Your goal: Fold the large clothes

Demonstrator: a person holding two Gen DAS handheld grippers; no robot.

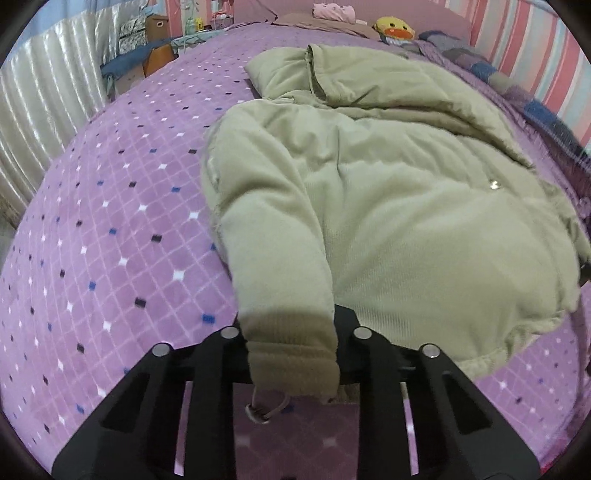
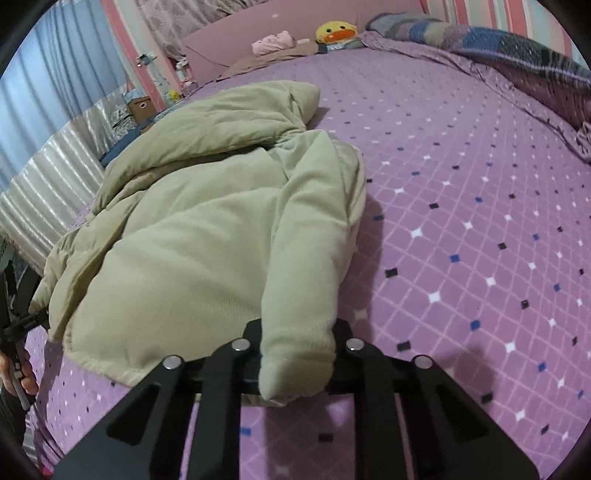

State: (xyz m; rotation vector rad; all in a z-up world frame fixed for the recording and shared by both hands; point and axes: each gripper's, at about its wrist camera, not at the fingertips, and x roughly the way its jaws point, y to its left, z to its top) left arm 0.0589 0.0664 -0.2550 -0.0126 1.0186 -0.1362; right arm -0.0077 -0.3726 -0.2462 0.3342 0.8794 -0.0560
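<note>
The left gripper [image 1: 291, 354] is clamped on the cuff of one sleeve [image 1: 280, 258], with the cuff [image 1: 295, 365] bunched up between the black fingers and a small cord loop [image 1: 258, 410] hanging under it; same deal on the other side, where the right gripper [image 2: 295, 358] is pinched shut on the rounded end of the other sleeve [image 2: 306, 266]; so two grippers, two sleeves, one each.

The jacket [image 1: 406, 206] itself, a puffy pale green one, is spread out just ahead of both grippers on the bed [image 1: 110, 240], sleeves laid along its sides and the hood [image 1: 295, 70] pointed toward the far end; one shiny snap [image 1: 492, 184] can be made out on the front.

No brand, label or readable writing can be seen anywhere.

The bed is covered in a purple blanket with a diamond grid; further back one yellow duck plushie [image 2: 336, 31] and one folded pink garment [image 2: 273, 42] are sitting near the headboard; a striped quilt [image 2: 517, 48] is bunched along one edge; a person's hand [image 2: 18, 373] is visible at the left edge of the right wrist view.
</note>
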